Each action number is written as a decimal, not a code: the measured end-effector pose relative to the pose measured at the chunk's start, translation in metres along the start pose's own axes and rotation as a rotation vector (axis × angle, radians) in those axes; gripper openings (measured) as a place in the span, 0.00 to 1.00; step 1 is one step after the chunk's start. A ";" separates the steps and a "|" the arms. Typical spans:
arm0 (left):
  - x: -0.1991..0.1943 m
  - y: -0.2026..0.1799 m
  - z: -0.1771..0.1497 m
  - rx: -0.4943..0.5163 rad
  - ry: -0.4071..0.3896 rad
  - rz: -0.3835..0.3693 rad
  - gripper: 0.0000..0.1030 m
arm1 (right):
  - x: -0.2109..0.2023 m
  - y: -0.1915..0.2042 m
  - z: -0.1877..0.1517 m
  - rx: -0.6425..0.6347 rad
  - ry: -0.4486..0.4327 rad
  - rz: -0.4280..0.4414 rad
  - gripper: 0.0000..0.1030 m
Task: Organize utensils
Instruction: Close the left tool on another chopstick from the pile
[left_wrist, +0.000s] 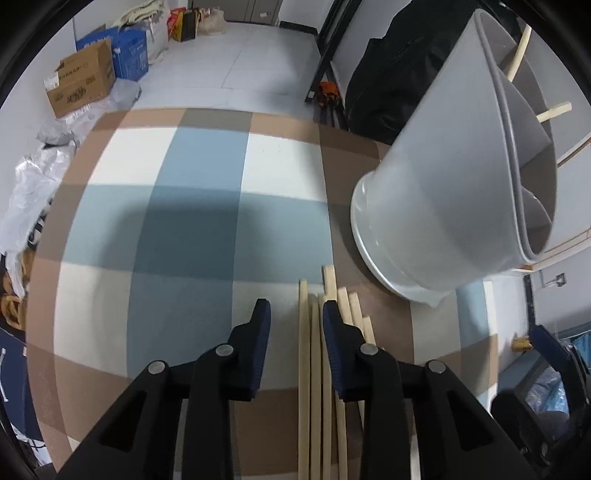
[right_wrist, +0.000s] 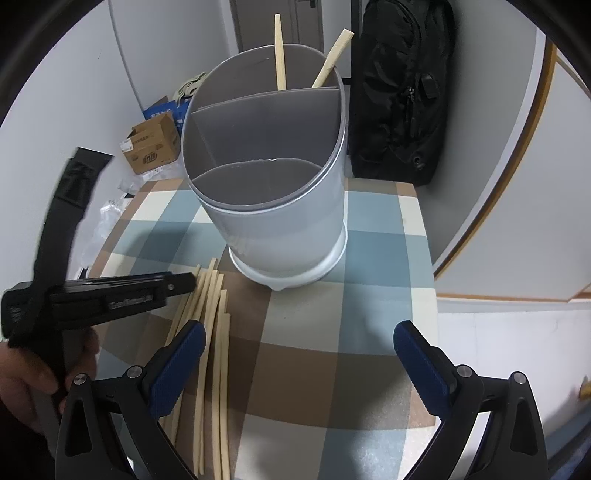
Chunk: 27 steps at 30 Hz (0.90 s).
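1. White floor tiles, cardboard boxes (left_wrist: 83, 83) and crumpled plastic sheeting are seen at the upper left of the left wrist view, beyond a table covered with a checked cloth (left_wrist: 192, 206) in blue, cream and brown.
2. A grey utensil holder (right_wrist: 280, 192) on a white base is seen standing on the cloth at the centre of the right wrist view; its inside is split by dividers into compartments.
3. Two wooden chopsticks (right_wrist: 279, 55) are seen standing tilted in the rearmost compartment, their tops above the rim.
4. A loose bundle of chopsticks (right_wrist: 212, 332) is laid flat on the cloth at the lower left of that view, near the holder's base but apart from it.
5. In the left wrist view the bundle runs from the bottom edge up to the centre right, with the holder at the upper right.
6. The left gripper (left_wrist: 295, 317) is shown with its jaws partly open; nothing is held between the blue pads, and the right-hand finger lies over the bundle.
7. The right gripper (right_wrist: 299, 339) is shown with its jaws wide apart and empty above the cloth, its left finger over the bundle.
8. A black backpack (right_wrist: 400, 92) is propped against the wall at the upper right of the right wrist view.
9. A hand (right_wrist: 26, 387) is seen at the lower left holding the left gripper.
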<state>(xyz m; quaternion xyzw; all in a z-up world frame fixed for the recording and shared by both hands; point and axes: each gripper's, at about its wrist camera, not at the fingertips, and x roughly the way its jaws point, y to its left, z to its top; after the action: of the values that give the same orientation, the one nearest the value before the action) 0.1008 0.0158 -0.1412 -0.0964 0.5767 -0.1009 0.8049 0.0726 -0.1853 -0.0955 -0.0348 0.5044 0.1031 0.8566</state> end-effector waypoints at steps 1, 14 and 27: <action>0.000 -0.001 0.001 0.009 0.002 0.012 0.23 | -0.001 -0.001 0.000 0.002 -0.001 0.001 0.99; 0.004 0.001 0.001 0.118 -0.015 0.141 0.18 | -0.008 -0.006 0.001 0.020 -0.014 0.017 0.99; 0.004 -0.005 0.000 0.110 0.007 0.231 0.17 | -0.013 -0.009 0.002 0.035 -0.030 0.034 0.99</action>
<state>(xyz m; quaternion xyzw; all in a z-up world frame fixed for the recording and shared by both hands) 0.1021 0.0101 -0.1439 0.0152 0.5804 -0.0393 0.8133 0.0701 -0.1960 -0.0839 -0.0097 0.4940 0.1093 0.8625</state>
